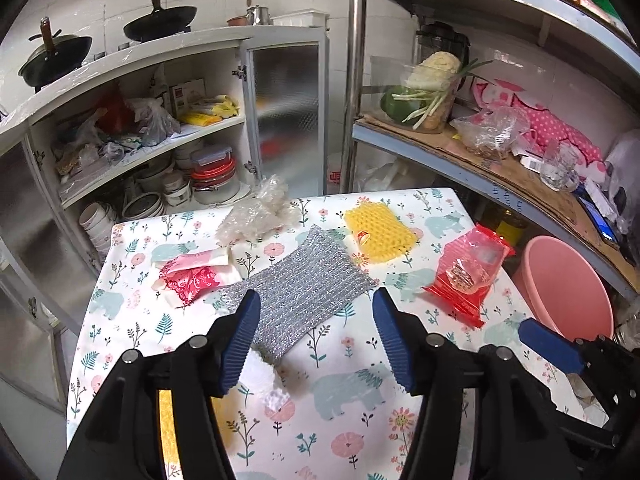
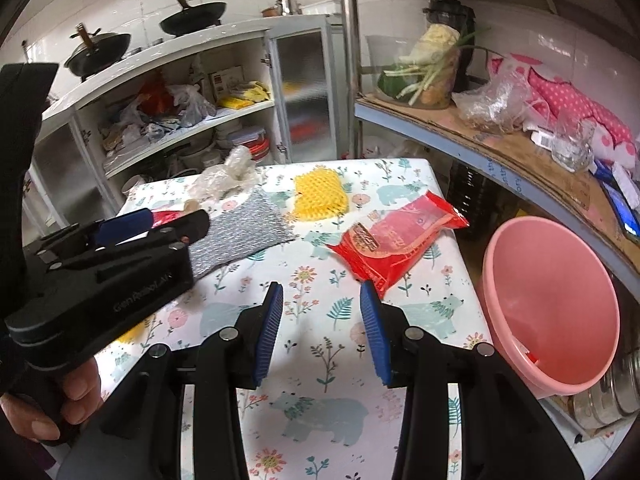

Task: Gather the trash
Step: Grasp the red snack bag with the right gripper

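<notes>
Wrapper [image 2: 396, 240] lies on table [image 2: 328, 360]; basin [image 2: 560, 300] right, beside.

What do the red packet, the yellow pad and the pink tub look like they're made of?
Red packet: thin glossy plastic film, judging by the glare and crinkles. Yellow pad: probably soft foam netting, with an open honeycomb mesh and a matte look. Pink tub: moulded plastic, smooth with a slight sheen.

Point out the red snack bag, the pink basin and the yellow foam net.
red snack bag [image 2: 396, 242]: right wrist view, middle of the bag.
pink basin [image 2: 560, 304]: right wrist view, bare inner wall.
yellow foam net [image 1: 378, 232]: left wrist view, centre of the mesh.
</notes>
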Action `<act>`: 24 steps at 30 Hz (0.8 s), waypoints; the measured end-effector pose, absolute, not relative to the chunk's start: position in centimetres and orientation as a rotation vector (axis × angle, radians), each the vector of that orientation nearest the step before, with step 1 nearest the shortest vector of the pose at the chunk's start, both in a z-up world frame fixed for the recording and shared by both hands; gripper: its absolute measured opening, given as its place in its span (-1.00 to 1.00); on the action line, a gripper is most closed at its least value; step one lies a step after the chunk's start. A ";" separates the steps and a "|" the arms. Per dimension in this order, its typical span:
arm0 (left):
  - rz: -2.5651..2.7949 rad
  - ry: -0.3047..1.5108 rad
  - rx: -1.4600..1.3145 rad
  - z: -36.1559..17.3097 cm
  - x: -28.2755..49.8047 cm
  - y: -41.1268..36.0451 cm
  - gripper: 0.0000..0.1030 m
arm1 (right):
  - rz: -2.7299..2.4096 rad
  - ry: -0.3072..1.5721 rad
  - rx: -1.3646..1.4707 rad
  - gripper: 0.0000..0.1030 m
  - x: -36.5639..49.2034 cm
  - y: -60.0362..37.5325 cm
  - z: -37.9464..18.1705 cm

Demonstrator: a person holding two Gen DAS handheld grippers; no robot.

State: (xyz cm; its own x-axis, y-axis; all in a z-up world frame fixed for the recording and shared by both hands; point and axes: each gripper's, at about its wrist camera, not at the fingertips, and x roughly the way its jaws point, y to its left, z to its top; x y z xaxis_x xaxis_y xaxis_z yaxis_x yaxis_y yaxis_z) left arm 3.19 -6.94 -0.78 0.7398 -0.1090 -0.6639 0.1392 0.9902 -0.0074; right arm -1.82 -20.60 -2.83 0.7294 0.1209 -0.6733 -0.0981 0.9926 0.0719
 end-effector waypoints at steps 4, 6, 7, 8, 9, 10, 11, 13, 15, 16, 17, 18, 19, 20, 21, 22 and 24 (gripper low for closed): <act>-0.129 0.698 0.057 -0.7 2.2 -5.9 0.12 | 0.119 0.729 0.024 -0.21 -2.5 -21.2 -2.8; -0.139 0.694 0.049 -0.8 1.9 -5.1 0.12 | 0.113 0.729 0.039 -0.21 -2.6 -21.7 -3.0; -0.144 0.681 0.049 -0.9 1.8 -4.9 0.10 | 0.112 0.731 0.058 -0.21 -2.6 -22.1 -3.0; -0.147 0.669 0.049 -0.9 1.7 -4.7 0.07 | 0.116 0.731 0.071 -0.21 -2.6 -22.3 -3.0; -0.142 0.657 0.053 -1.0 1.6 -4.5 0.06 | 0.116 0.731 0.073 -0.21 -2.6 -22.3 -3.0; -0.137 0.655 0.057 -1.0 1.6 -4.4 0.05 | 0.118 0.729 0.069 -0.21 -2.6 -22.1 -3.0; -0.131 0.656 0.059 -1.1 1.6 -4.3 0.03 | 0.128 0.723 0.066 -0.21 -2.7 -22.0 -3.0; -0.132 0.661 0.053 -1.1 1.5 -4.2 0.03 | 0.135 0.723 0.058 -0.21 -2.7 -21.7 -3.0; -0.131 0.663 0.058 -1.1 1.5 -4.1 0.03 | 0.141 0.724 0.064 -0.21 -2.7 -21.4 -3.1; -0.127 0.661 0.062 -1.1 1.3 -4.1 0.03 | 0.146 0.717 0.071 -0.21 -2.7 -21.3 -3.0; -0.126 0.661 0.059 -1.1 1.2 -4.0 0.03 | 0.155 0.706 0.081 -0.21 -2.8 -21.2 -3.0; -0.126 0.661 0.054 -1.2 1.2 -3.8 0.03 | 0.148 0.700 0.078 -0.21 -2.8 -21.0 -2.9; -0.124 0.663 0.052 -1.2 1.1 -3.7 0.07 | 0.139 0.699 0.067 -0.21 -2.8 -20.8 -2.8; -0.121 0.666 0.054 -1.3 1.0 -3.5 0.09 | 0.130 0.696 0.053 -0.21 -2.7 -20.5 -2.7; -0.114 0.673 0.055 -1.5 1.1 -3.4 0.09 | 0.126 0.697 0.047 -0.21 -2.6 -20.3 -2.7; -0.113 0.682 0.052 -1.6 1.2 -3.2 0.09 | 0.128 0.702 0.046 -0.21 -2.5 -20.1 -2.7; -0.119 0.701 0.036 -1.9 1.3 -2.6 0.09 | 0.137 0.720 0.040 -0.21 -2.3 -19.6 -2.8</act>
State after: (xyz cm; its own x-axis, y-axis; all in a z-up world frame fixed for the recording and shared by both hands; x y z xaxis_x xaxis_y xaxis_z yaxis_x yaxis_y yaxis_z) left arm 1.33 -2.57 -1.85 0.7574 -0.0973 -0.6457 0.1217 0.9925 -0.0067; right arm -2.25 -19.64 -2.77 0.7435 0.1390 -0.6541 -0.1117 0.9902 0.0833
